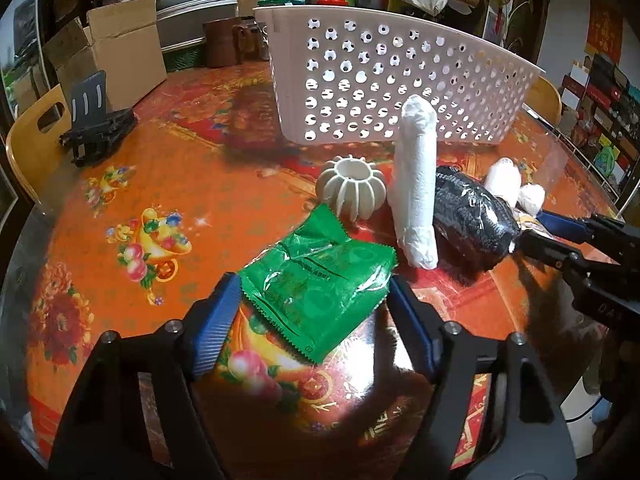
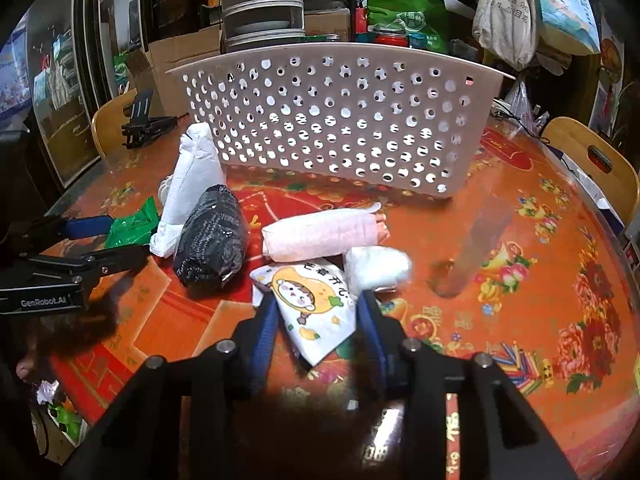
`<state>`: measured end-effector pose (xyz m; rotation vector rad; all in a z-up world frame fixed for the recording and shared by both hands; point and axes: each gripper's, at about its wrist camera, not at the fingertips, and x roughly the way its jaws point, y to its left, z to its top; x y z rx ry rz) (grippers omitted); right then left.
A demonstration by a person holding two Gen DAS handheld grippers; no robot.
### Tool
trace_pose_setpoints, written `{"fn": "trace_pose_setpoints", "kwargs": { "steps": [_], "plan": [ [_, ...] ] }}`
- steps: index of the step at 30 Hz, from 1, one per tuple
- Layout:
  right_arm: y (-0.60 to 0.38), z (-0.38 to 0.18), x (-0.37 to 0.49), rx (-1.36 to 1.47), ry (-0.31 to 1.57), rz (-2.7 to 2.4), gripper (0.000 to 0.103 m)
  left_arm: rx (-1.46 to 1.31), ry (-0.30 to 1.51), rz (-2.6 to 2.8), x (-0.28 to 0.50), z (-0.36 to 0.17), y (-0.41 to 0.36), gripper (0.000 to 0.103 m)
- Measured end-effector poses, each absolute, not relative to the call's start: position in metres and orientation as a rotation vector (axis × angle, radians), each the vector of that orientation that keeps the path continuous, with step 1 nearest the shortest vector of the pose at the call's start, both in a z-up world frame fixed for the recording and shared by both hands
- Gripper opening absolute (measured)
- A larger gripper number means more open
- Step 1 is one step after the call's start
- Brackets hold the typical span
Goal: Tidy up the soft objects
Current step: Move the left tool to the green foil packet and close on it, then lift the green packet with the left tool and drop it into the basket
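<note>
My left gripper (image 1: 314,292) is shut on a green foil packet (image 1: 320,284) and holds it just above the table. My right gripper (image 2: 316,312) is shut on a white tissue pack with a cartoon print (image 2: 312,304). A white perforated basket (image 1: 400,76) stands behind the pile; it also shows in the right wrist view (image 2: 340,120). On the table lie a white wrapped roll (image 1: 416,184), a black wrapped bundle (image 2: 212,240), a pink wrapped roll (image 2: 324,234) and a small white bundle (image 2: 378,266).
A white ribbed ceramic holder (image 1: 352,188) stands by the white roll. A black folding stand (image 1: 96,128) and a cardboard box (image 1: 120,52) are at the far left. Wooden chairs (image 2: 592,160) ring the red patterned table (image 1: 160,168). Shelves and bags crowd the back.
</note>
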<state>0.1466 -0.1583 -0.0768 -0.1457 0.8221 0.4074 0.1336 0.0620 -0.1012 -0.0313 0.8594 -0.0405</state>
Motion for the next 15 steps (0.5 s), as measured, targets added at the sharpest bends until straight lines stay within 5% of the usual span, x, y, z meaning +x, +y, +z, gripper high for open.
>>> {"fn": "trace_pose_setpoints", "kwargs": {
  "steps": [3,4,15],
  "plan": [
    [-0.161,-0.076,0.143,-0.125,0.818,0.425,0.022,-0.039,0.844,-0.041,0.131,-0.1,0.063,0.065],
    [-0.162,-0.075,0.143,-0.116,0.818,0.432,0.02,-0.04,0.839,-0.047,0.132,-0.1,0.063,0.058],
    [-0.168,-0.066,0.128,-0.082,0.769,0.474,0.0,-0.083,0.782,-0.028,0.118,-0.097,0.073,0.046]
  ]
}}
